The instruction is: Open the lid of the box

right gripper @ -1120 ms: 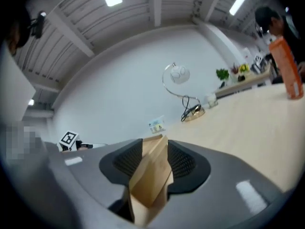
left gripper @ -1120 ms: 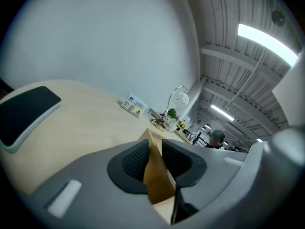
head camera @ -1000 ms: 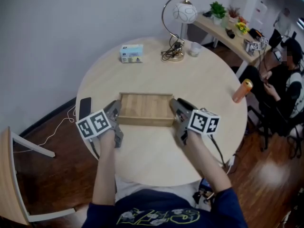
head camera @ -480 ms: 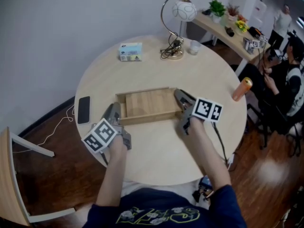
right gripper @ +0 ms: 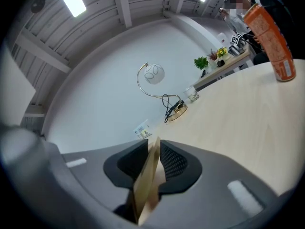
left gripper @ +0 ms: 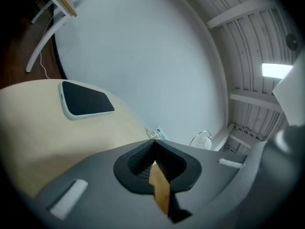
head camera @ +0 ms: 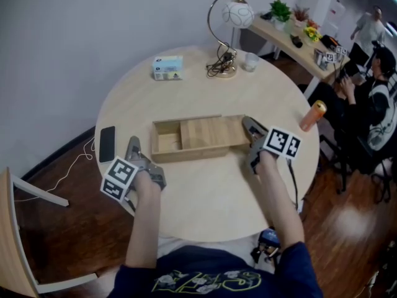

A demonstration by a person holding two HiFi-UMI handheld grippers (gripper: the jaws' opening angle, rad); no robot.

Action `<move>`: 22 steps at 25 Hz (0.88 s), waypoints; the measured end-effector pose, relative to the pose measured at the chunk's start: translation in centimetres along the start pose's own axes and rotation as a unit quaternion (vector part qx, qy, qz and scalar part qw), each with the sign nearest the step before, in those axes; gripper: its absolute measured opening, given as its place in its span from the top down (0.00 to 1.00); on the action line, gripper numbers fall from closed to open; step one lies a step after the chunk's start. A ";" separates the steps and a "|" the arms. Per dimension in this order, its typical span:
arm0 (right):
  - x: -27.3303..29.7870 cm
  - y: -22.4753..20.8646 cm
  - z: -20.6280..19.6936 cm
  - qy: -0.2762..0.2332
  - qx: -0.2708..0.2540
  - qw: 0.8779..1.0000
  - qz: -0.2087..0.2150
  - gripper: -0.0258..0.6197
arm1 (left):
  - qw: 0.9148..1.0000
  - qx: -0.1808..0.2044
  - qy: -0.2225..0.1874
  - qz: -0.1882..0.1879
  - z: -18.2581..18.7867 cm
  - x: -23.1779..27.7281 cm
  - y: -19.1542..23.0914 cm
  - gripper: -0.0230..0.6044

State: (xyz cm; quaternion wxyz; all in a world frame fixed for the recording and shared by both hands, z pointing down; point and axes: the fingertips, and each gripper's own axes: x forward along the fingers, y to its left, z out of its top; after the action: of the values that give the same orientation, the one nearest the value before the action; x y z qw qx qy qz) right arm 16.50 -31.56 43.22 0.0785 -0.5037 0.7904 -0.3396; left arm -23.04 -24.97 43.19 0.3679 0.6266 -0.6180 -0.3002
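Note:
A shallow wooden box (head camera: 165,144) lies at the table's middle. Its sliding lid (head camera: 211,132) is pushed to the right, so the box's left third is uncovered and looks empty. My right gripper (head camera: 248,133) is at the lid's right end. In the right gripper view the lid's thin edge (right gripper: 148,175) stands between the closing jaws (right gripper: 153,152), and the pads (right gripper: 175,162) press on it. My left gripper (head camera: 133,149) is left of and below the box, apart from it. Its jaws (left gripper: 153,157) are shut, with only a tan sliver showing in the slit.
A black phone (head camera: 107,143) lies just left of the left gripper, also in the left gripper view (left gripper: 86,99). At the back stand a tissue box (head camera: 169,67), a lamp (head camera: 229,36) and a cup (head camera: 250,61). An orange can (head camera: 312,117) stands at the right edge. A person (head camera: 378,98) sits beyond.
The lid has slid to the right with my right gripper, uncovering the box's left part. My left gripper has left the box's left end, moved down-left and shut.

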 end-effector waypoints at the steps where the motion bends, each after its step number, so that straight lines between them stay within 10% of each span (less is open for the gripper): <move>1: -0.1 -0.3 0.0 -0.001 0.001 1.000 -0.004 0.85 | 1.000 -0.009 -0.002 -0.006 0.5 0.1 0.4 0.98; 4: -0.2 -0.6 0.1 -0.004 0.004 1.000 -0.005 0.85 | 0.997 0.029 0.013 -0.069 0.9 0.5 -2.0 0.98; 7: 0.2 -0.5 0.2 -0.011 0.016 1.000 0.006 0.85 | 0.973 0.150 0.122 -0.124 -2.1 1.8 -6.0 0.98; 12: 0.7 -0.2 0.2 -0.013 0.025 0.999 0.016 0.86 | 0.932 0.312 0.176 -0.054 -3.9 3.1 -5.1 0.93; 22: -2.6 -3.1 1.5 -0.035 0.034 0.999 -0.016 0.86 | 0.940 0.302 0.147 -0.055 -3.9 3.4 -4.5 0.92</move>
State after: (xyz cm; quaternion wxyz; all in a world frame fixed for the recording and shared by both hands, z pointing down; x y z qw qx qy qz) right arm 20.80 -30.84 43.41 0.1182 -0.5247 0.7671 -0.3498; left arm -17.12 -28.21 41.84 0.2315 0.7782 -0.5834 -0.0235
